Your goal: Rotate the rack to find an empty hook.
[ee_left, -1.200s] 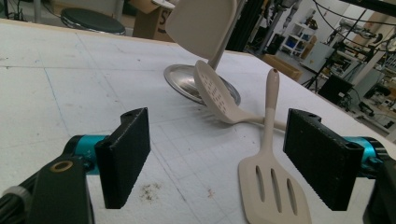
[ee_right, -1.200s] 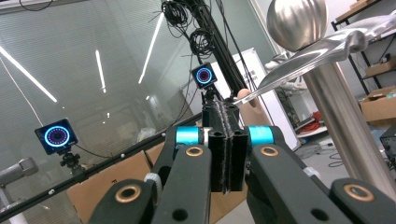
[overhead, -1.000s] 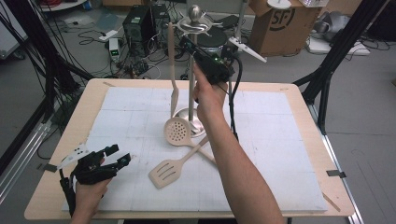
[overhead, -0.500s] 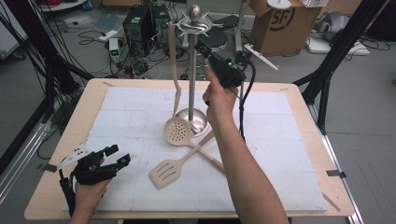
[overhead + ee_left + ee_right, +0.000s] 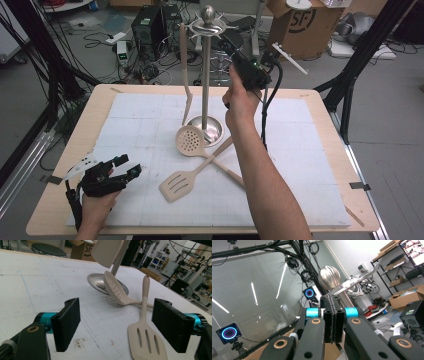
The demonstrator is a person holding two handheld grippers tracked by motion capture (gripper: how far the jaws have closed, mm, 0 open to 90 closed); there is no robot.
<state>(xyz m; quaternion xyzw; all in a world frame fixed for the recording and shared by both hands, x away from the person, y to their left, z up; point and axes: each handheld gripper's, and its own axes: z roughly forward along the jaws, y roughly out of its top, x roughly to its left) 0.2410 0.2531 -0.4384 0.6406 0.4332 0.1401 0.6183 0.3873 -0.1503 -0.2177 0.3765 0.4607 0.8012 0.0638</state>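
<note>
Two beige utensils lie crossed on the white mat at the centre of the high view: a slotted spatula [image 5: 178, 185] with its head toward the lower left, and a perforated skimmer [image 5: 190, 140] whose round head rests against the foot of the steel utensil stand [image 5: 207, 75]. Their handles cross just right of the stand's round base. A third utensil, a plain beige turner [image 5: 186, 85], hangs from one of the stand's hooks, left of the pole, its blade tip low near the base.

Your right tongs [image 5: 231, 50] are raised in the upper middle of the frame, just right of the stand's top and pointing toward the hooks. In the right gripper view their jaws are pressed together with nothing between them, and the stand's ball finial [image 5: 329, 277] and one hook arm sit right behind the tips.

Your left tongs [image 5: 125, 166] rest low at the lower left of the high view, on the bench [image 5: 320, 100] near its front edge, well apart from the utensils. In the left gripper view their jaws are spread wide and empty, with the slotted spatula's head lying on the mat beside the right-hand pad and the skimmer beyond it.
</note>
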